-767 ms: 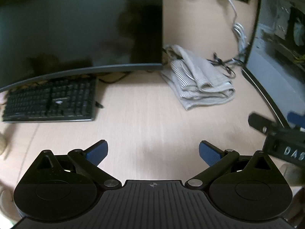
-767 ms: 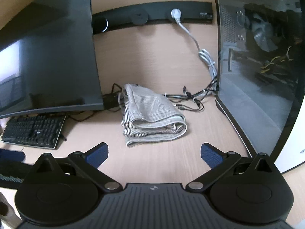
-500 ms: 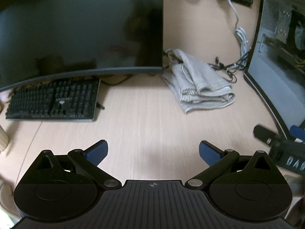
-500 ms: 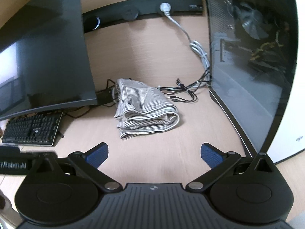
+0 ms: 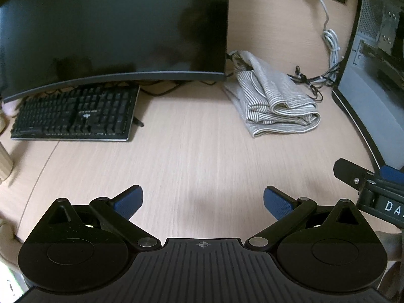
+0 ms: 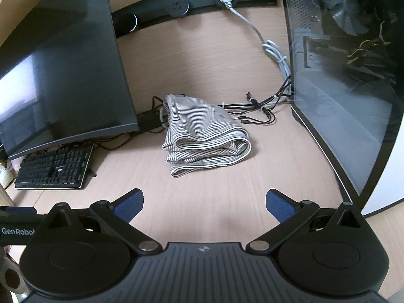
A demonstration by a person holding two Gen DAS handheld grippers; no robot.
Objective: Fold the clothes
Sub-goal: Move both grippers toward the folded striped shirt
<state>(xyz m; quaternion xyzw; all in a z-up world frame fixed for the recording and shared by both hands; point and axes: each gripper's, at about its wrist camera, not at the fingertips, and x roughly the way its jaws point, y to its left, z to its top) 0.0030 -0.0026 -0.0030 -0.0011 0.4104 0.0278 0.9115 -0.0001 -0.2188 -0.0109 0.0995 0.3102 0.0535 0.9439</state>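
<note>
A grey-and-white striped garment (image 5: 271,101) (image 6: 204,136) lies folded in a thick bundle on the wooden desk (image 5: 197,156), between the monitor and the computer case. My left gripper (image 5: 202,198) is open with nothing between its blue pads, well short of the bundle and to its left. My right gripper (image 6: 204,200) is open too and holds nothing, hovering over bare desk just in front of the bundle. The right gripper's body also shows at the right edge of the left wrist view.
A dark curved monitor (image 5: 113,30) (image 6: 58,75) stands at the left with a black keyboard (image 5: 73,112) (image 6: 54,169) under it. A glass-sided computer case (image 5: 373,75) (image 6: 348,96) bounds the right. Cables (image 6: 260,111) and a power strip (image 6: 197,2) run behind the bundle.
Both grippers have drawn back slightly from the folded garment and shifted a little; the garment itself has not moved. Both stay open.
</note>
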